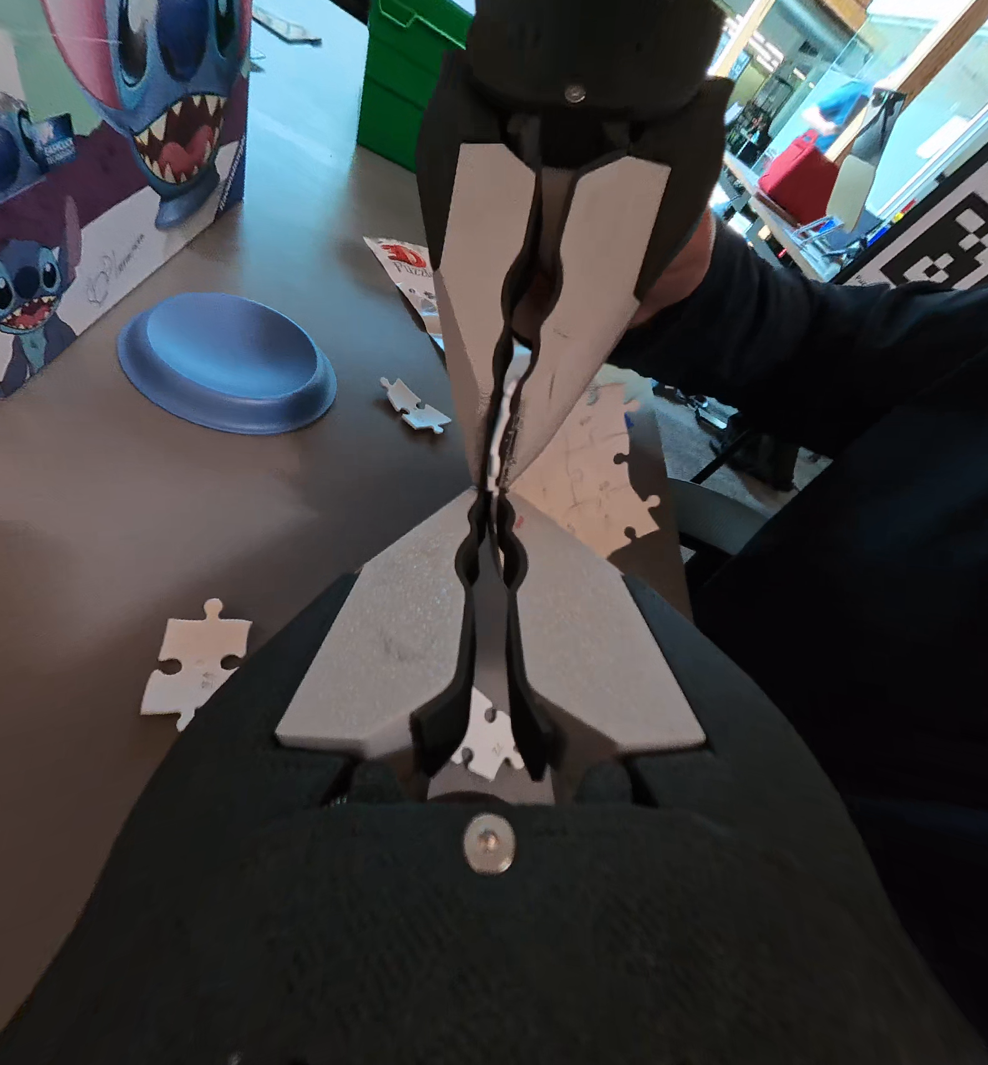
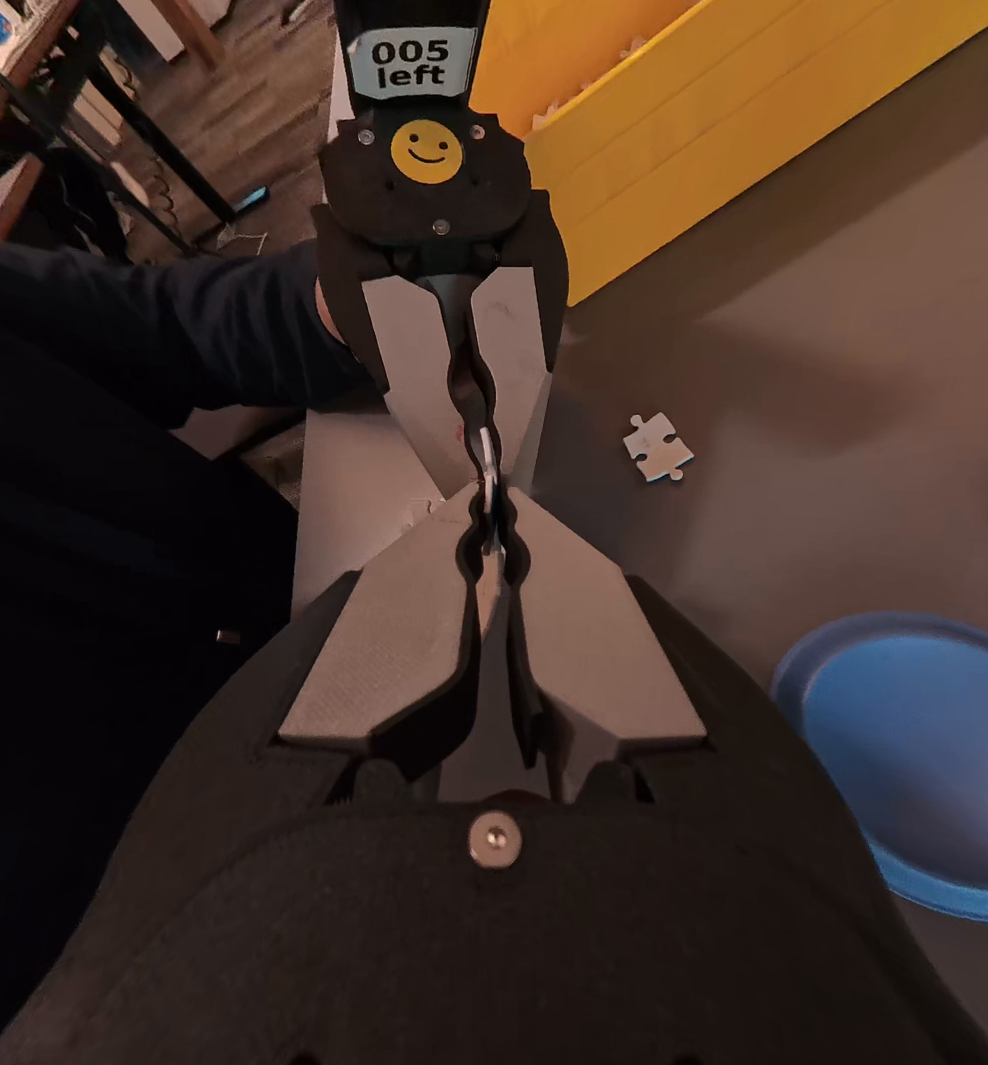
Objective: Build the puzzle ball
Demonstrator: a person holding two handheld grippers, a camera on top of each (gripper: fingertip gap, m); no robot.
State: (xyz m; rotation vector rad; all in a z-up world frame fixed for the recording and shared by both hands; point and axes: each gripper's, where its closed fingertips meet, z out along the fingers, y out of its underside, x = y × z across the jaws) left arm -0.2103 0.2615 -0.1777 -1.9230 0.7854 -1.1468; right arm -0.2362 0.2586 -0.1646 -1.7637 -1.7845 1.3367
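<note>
Left gripper (image 1: 490, 501) fills bottom of left wrist view, jaws nearly closed, pinching edge of the panel (image 1: 589, 472), a curved sheet of joined white pcs held in air over table edge. Right gripper (image 1: 494, 461) comes in from top of same view, tip to tip w/ left one, jaws narrow, clamped on a thin white piece (image 1: 503, 429) seen edge-on; that piece meets the panel at the tips, can't tell if locked in.

L to R on table (image 1: 76, 518): puzzle box (image 1: 76, 190) w/ blue cartoon creature at far left, blue stand (image 1: 226, 363) just beside it, a loose pair (image 1: 194, 663) of joined pcs face down near left gripper, another small pair (image 1: 416, 406) past the stand, leaflet (image 1: 405, 265) behind, green bin (image 1: 405, 86) at back. One more white pc (image 1: 485, 737) shows thru gap between left fingers, lying below.

Right wrist view: dark sleeve (image 2: 163, 334) at left, both grippers meet at centre (image 2: 494, 501), loose piece (image 2: 655, 446) right of them, yellow bin (image 2: 710, 144) at top right, blue stand bottom right.
</note>
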